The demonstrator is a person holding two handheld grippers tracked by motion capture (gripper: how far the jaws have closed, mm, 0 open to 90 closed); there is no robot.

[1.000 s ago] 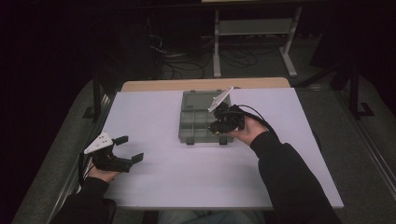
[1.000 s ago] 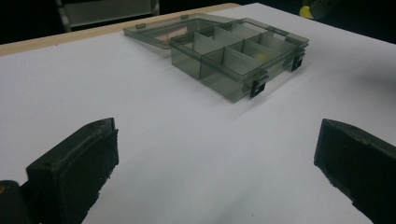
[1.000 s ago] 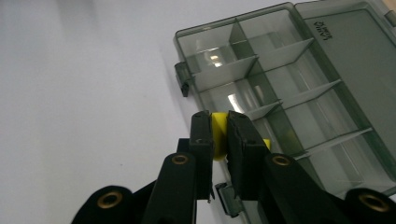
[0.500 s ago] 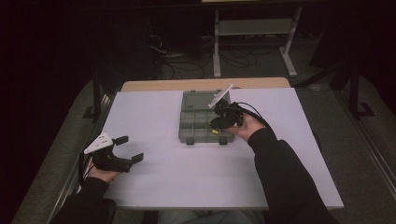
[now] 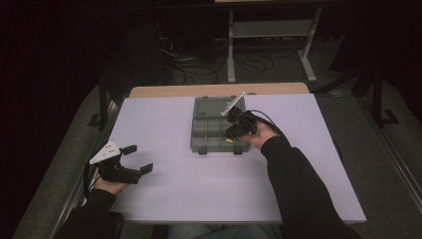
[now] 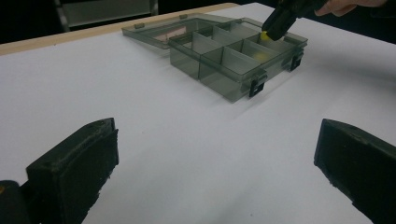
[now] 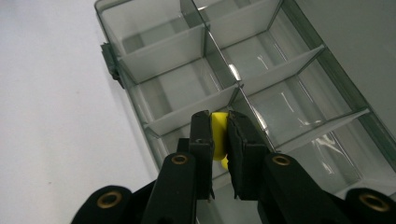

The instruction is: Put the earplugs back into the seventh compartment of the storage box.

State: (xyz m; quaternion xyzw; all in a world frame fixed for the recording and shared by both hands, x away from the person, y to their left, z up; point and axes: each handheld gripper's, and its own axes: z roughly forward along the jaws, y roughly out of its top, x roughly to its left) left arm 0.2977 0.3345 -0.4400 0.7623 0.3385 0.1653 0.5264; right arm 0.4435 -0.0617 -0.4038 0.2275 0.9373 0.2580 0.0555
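**One yellow piece over the box, not yet released**

Right gripper (image 7: 219, 135) has its jaws clenched on a small yellow piece (image 7: 218, 133) and hangs over the compartment box (image 5: 209, 130), at the box's near right corner. Piece sits above a divider by the near-right cell; it looks clear of the floor, but the angle makes that hard to confirm. Remaining: lower it and let go. Every compartment on show looks empty, lid (image 6: 159, 29) lies flat open behind.

Left gripper (image 5: 134, 159) idles near the table's (image 5: 169, 199) near left corner, jaws spread wide, nothing between them.

Piece itself: bright yellow, small, rounded, mostly covered by the pads (image 7: 201, 135). Box is smoky translucent plastic with dark latches (image 6: 256, 86) on the front wall.
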